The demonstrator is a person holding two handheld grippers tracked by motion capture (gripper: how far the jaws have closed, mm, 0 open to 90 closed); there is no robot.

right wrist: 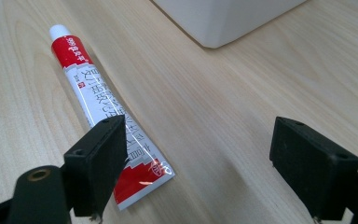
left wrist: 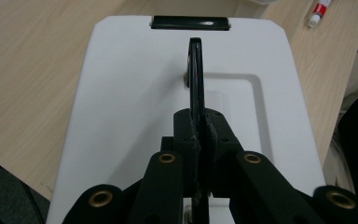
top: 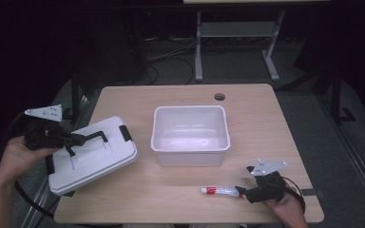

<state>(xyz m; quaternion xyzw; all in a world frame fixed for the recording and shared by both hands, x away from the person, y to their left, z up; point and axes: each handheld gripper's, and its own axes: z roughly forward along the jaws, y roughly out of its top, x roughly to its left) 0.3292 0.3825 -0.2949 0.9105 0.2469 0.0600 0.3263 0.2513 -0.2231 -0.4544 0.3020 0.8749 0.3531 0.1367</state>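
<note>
A white box lid [top: 95,156] with a black handle [top: 92,138] and black latches lies at the table's left edge, partly overhanging it. My left gripper [top: 73,141] is shut on that handle; the left gripper view has the pads [left wrist: 199,126] pinching the upright handle [left wrist: 196,70] over the lid [left wrist: 130,93]. An open white bin [top: 190,108] stands mid-table. A red and white tube [top: 221,191] lies near the front edge. My right gripper [top: 247,192] is open at the tube's flat end. In the right gripper view [right wrist: 205,158] one jaw overlaps the tube [right wrist: 98,98].
The wooden table [top: 266,123] has a round cable hole [top: 219,97] at the back. A corner of the bin [right wrist: 228,18] sits just beyond the tube. Another table's metal legs [top: 198,47] and cables stand on the dark floor behind.
</note>
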